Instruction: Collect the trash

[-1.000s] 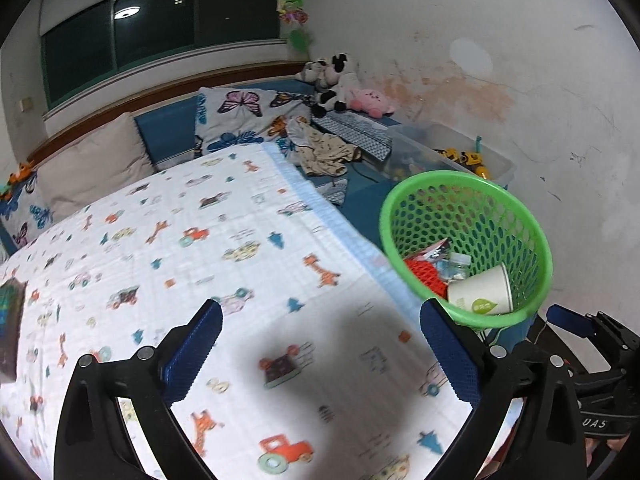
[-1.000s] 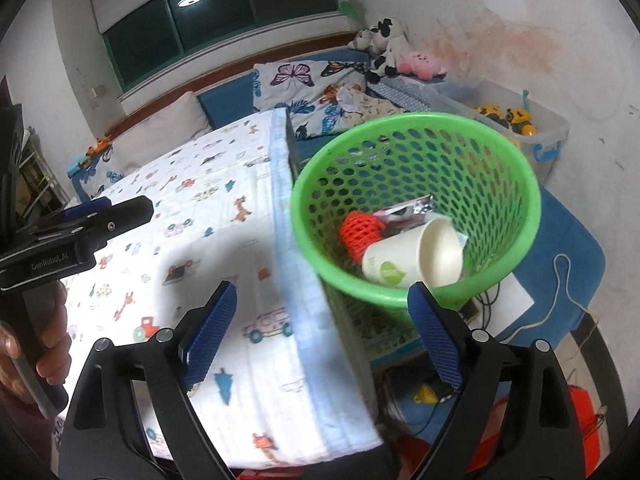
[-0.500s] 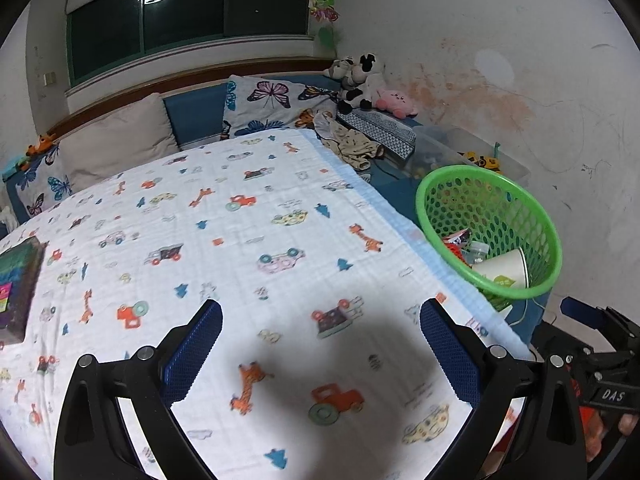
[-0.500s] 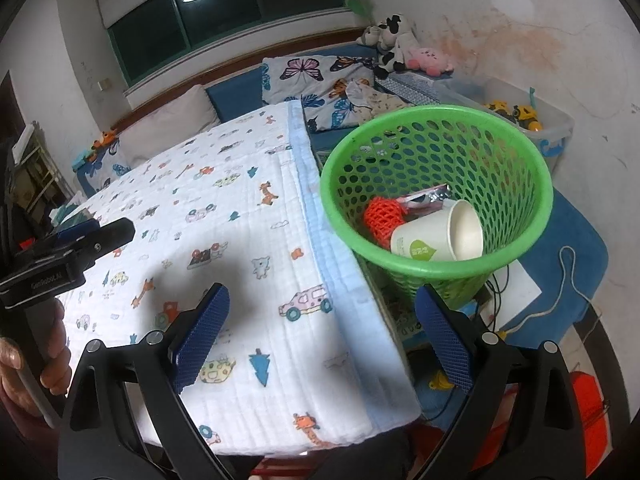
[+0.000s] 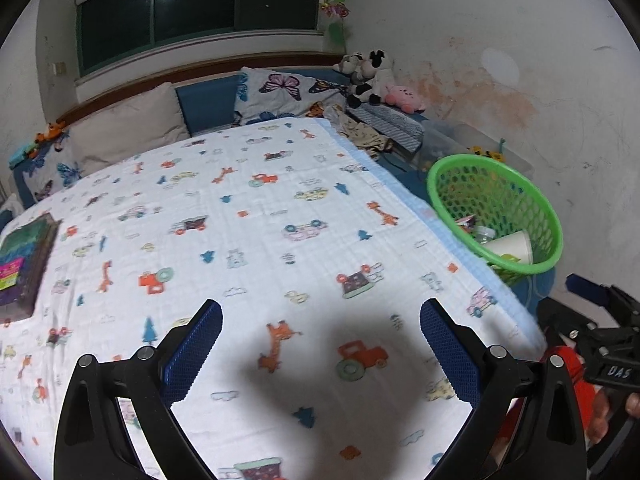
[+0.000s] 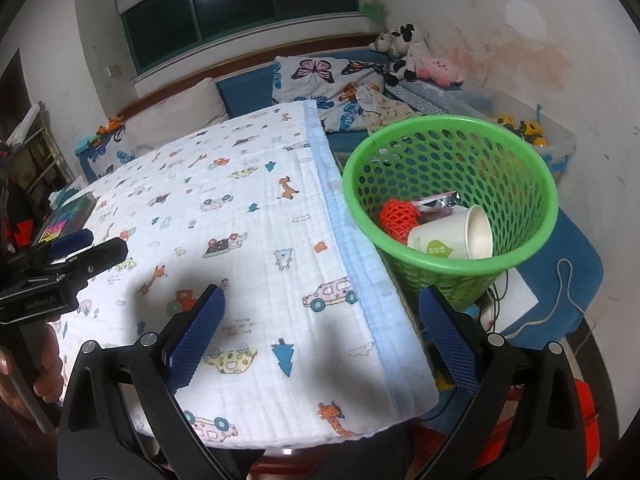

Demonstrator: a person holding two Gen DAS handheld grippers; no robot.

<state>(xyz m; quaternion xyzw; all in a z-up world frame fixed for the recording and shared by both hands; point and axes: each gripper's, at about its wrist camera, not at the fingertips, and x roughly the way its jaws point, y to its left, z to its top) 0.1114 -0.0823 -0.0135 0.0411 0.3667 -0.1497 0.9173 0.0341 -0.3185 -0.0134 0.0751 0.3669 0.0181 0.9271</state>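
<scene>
My left gripper (image 5: 320, 340) hangs over the near end of the patterned blanket (image 5: 256, 240), jaws spread wide with nothing between the blue pads but printed cars and giraffes. My right gripper (image 6: 320, 328) is the same: jaws wide apart and holding nothing, one pad over the blanket's pale blue border, the other past its edge toward the floor. From the right wrist view I can see my left gripper off to the left of the blanket, gripped in a hand (image 6: 46, 364).

The landmark here is the green basket (image 6: 440, 264), standing on the floor just beside the blanket's right edge, ahead of my right gripper. Inside it lies the collected trash: a white paper cup (image 6: 452, 236) on its side with its mouth facing right, an orange-red mesh piece (image 6: 396, 218) just left of the cup, and a shiny wrapper (image 6: 438, 200) behind them. From the left wrist view the basket (image 5: 444, 204) sits to the right of the blanket, with the cup (image 5: 510, 246) showing at its near rim.

Right of the basket a white cord (image 6: 560, 292) trails over a blue mat (image 6: 580, 264). Behind the basket sits a clear bin (image 6: 560, 144) with yellow toys. At the blanket's far left edge, well apart from the basket, lies a dark book (image 5: 24, 256). Farther back are a butterfly pillow (image 5: 288, 96) and plush toys (image 5: 368, 76) below the dark window (image 5: 192, 12).
</scene>
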